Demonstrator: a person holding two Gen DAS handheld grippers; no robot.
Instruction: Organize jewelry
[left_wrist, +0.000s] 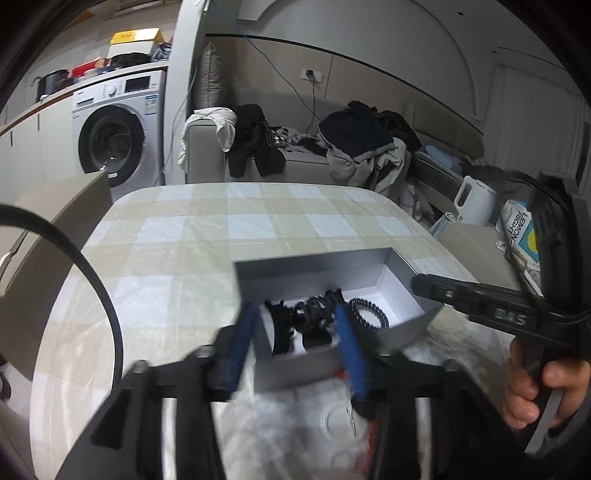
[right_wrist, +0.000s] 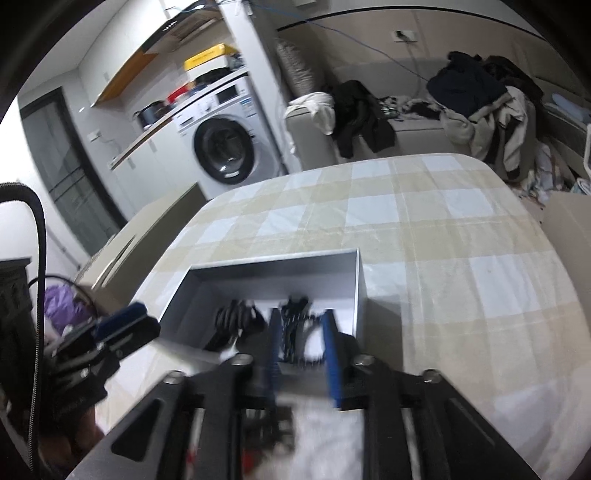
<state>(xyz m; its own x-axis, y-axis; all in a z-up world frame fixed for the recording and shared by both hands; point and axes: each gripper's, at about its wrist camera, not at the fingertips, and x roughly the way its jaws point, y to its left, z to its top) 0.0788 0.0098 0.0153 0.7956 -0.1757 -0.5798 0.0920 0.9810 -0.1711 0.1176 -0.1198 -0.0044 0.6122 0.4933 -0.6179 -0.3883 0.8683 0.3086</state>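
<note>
Jaws of both the left gripper (left_wrist: 295, 332) and right gripper (right_wrist: 301, 343) parted, empty, above the box (right_wrist: 273, 264). Sorting underway; next, clamping the beaded bracelet (left_wrist: 369, 315) at two o'clock.

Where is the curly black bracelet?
The bracelet lies inside the grey box on the checked table, at the box's right end in the left wrist view, beside other black pieces.
</note>
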